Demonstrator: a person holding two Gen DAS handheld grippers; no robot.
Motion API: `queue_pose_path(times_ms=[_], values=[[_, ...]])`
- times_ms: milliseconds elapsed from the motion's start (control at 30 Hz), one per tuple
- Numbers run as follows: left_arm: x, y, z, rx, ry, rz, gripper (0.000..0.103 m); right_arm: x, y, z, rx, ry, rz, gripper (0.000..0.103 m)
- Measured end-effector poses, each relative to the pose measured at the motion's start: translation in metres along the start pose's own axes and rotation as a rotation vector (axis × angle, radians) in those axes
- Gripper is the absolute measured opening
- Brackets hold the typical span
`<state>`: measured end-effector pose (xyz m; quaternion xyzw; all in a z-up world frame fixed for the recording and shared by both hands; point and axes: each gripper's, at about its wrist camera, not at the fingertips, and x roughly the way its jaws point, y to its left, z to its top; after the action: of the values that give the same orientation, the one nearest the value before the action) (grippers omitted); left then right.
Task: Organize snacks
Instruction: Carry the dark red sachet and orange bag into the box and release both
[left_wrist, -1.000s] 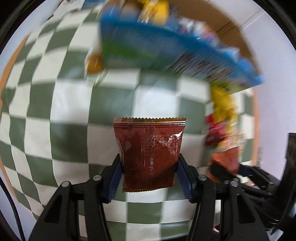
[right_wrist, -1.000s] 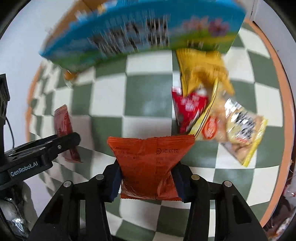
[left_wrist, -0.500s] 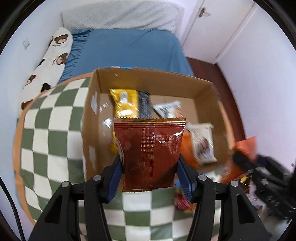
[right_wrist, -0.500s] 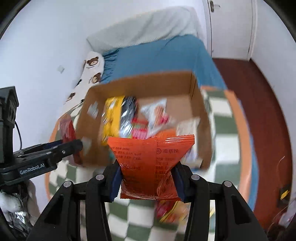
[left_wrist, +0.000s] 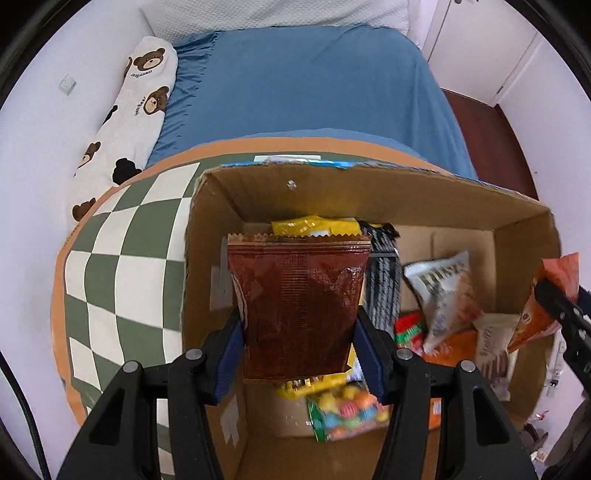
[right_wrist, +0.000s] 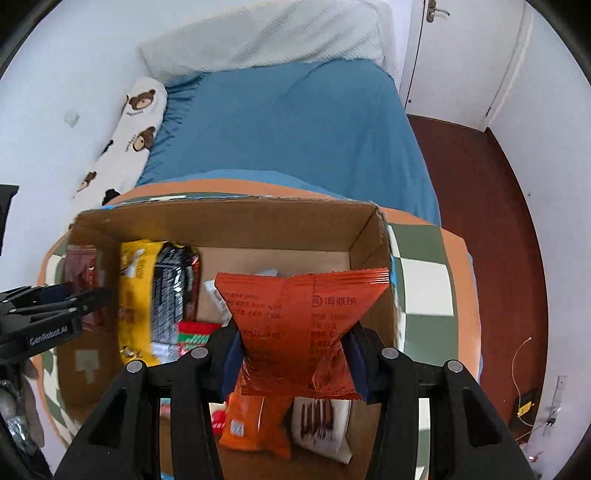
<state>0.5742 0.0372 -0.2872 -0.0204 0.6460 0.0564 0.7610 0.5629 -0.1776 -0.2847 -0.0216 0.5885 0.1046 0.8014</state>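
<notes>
1. Left wrist view, setting: round table under a green-and-white chequered cloth with orange edge (left_wrist: 110, 266); behind it a bed with a blue sheet (left_wrist: 303, 92), a long white bolster printed with brown bears (left_wrist: 125, 110), white walls, a white door at upper right.
2. Left wrist view, change: half a second ago the open brown cardboard box (left_wrist: 369, 192) sat further off; it now fills the lower frame, its interior directly below the tongs. A second ago only blurred cloth and a blue carton showed.
3. Left wrist view, tongs: left gripper (left_wrist: 299, 350) pinches a dark red-brown foil snack packet with serrated ends (left_wrist: 299, 306) by its lower sides, upright, above the box's left part. Loose in the box: yellow packet (left_wrist: 314, 227), black-and-white packet (left_wrist: 384, 288), white-and-orange bag (left_wrist: 443, 295), bag of coloured candies (left_wrist: 347, 410).
4. Right wrist view, setting: same bed, bolster, white door and dark red-brown floor (right_wrist: 480, 221).
5. Right wrist view, change: the box has come closer and lower than half a second ago.
6. Right wrist view, tongs: right gripper (right_wrist: 295, 354) is clamped on a bright orange foil snack packet with printed characters (right_wrist: 295, 317), its waist squeezed, above the box's right part.
</notes>
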Motion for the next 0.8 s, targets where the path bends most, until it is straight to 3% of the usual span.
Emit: queue_pose_path(times_ms=[67,100,133,167,200,533,800], values=[[0.009,0.003,0.006,-0.023,0.019,-0.020,0.057,0.011,-0.002,0.007,0.007,0.014,-0.026,0.068],[0.012,0.004,0.007,-0.035,0.026,-0.036,0.058,0.018,-0.004,0.010,0.017,0.027,-0.034,0.088],[0.015,0.006,0.009,-0.050,0.030,-0.052,0.070,0.021,-0.005,0.011,0.026,0.032,-0.024,0.093],[0.017,0.007,0.010,-0.051,0.032,-0.061,0.090,0.023,-0.005,0.011,0.029,0.039,-0.016,0.093],[0.018,0.007,0.011,-0.049,0.029,-0.068,0.095,0.027,-0.005,0.010,0.028,0.043,-0.018,0.093],[0.015,0.001,0.008,-0.034,-0.013,-0.074,0.098,0.034,-0.001,-0.009,0.037,0.043,-0.012,0.095],[-0.007,-0.006,-0.015,-0.024,-0.070,-0.087,0.098,0.009,0.000,-0.032,0.048,-0.011,-0.011,0.095]])
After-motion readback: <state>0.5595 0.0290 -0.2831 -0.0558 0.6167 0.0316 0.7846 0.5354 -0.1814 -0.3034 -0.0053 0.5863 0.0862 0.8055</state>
